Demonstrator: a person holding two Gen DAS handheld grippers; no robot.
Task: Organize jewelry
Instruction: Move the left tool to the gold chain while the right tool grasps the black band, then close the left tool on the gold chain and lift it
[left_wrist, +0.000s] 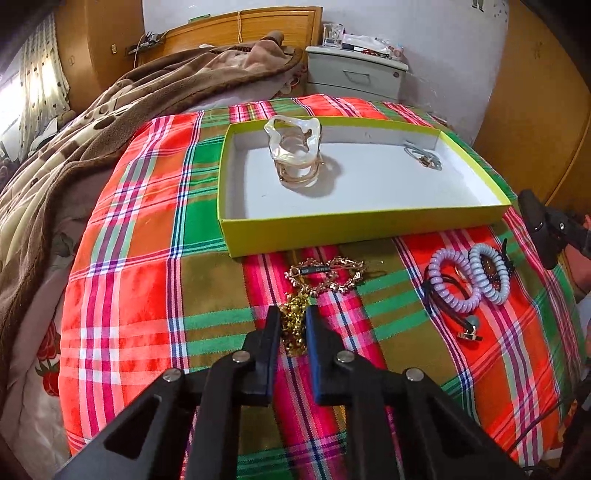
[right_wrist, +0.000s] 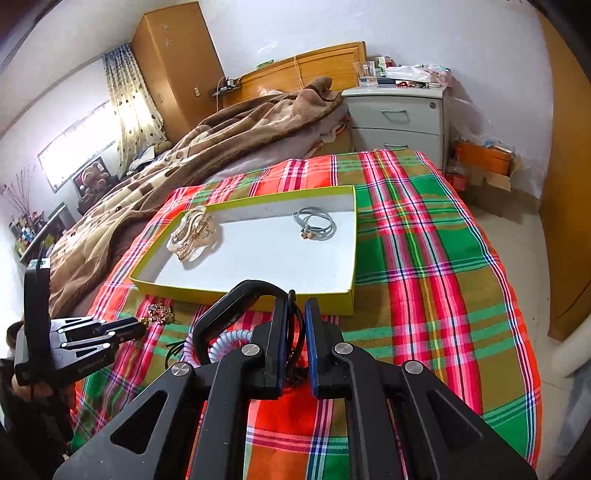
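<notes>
Fingers of your left gripper (left_wrist: 293, 314) are pinched on the gold bead chain (left_wrist: 293, 325), which lies on the plaid cloth (left_wrist: 129, 258) at six o'clock of the yellow box (left_wrist: 362, 229). Your right gripper (right_wrist: 295, 306) is closed too, with thin dark cords of a bracelet (right_wrist: 295, 332) between its pads; a black headband-like hoop (right_wrist: 236, 299) arches at its ten o'clock, and whether that is gripped as well you cannot tell.

Expect the chain to be limp and light — it will drape and swing once lifted, and its tail may snag the gold link bracelet (left_wrist: 332, 275) lying at its twelve o'clock. You hold it mid-length, a fair place; raise it slowly so both ends hang free before crossing the box wall.

Inside the box, the clear bangle (left_wrist: 295, 147) sits at ten o'clock and a grey cord bracelet (left_wrist: 423, 157) at two o'clock — the middle floor looks open for the chain. Spiral hair ties (left_wrist: 469, 277) wait at three o'clock of your left gripper; they are springy, best taken across the coil.
</notes>
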